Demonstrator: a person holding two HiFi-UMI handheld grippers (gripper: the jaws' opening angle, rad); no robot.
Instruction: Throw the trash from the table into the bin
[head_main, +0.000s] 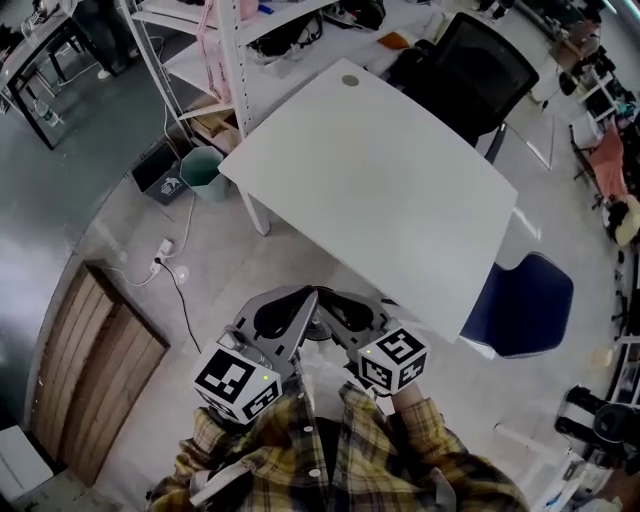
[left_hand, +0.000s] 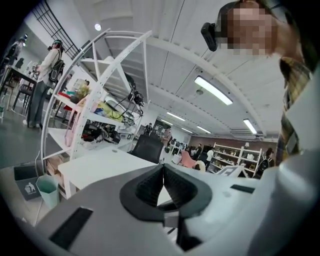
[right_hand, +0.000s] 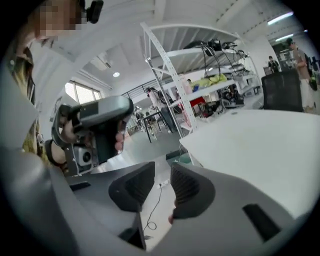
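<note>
The white table (head_main: 380, 180) stands ahead of me; the only thing on its top is a small round disc (head_main: 349, 80) at the far corner. A teal bin (head_main: 203, 172) sits on the floor by the table's left corner, next to a dark bin (head_main: 160, 178) with a recycling mark. Both grippers are held close to my body, above the floor before the table's near edge. My left gripper (head_main: 305, 300) (left_hand: 163, 175) is shut with its pads touching and nothing in it. My right gripper (head_main: 335, 300) (right_hand: 162, 175) has a narrow gap between its pads and is empty.
A white shelf rack (head_main: 230, 50) stands behind the bins. A black office chair (head_main: 480, 70) is at the table's far side, a blue chair (head_main: 525, 305) at its right. A power strip with cable (head_main: 165, 255) and a wooden board (head_main: 90, 370) lie on the floor to the left.
</note>
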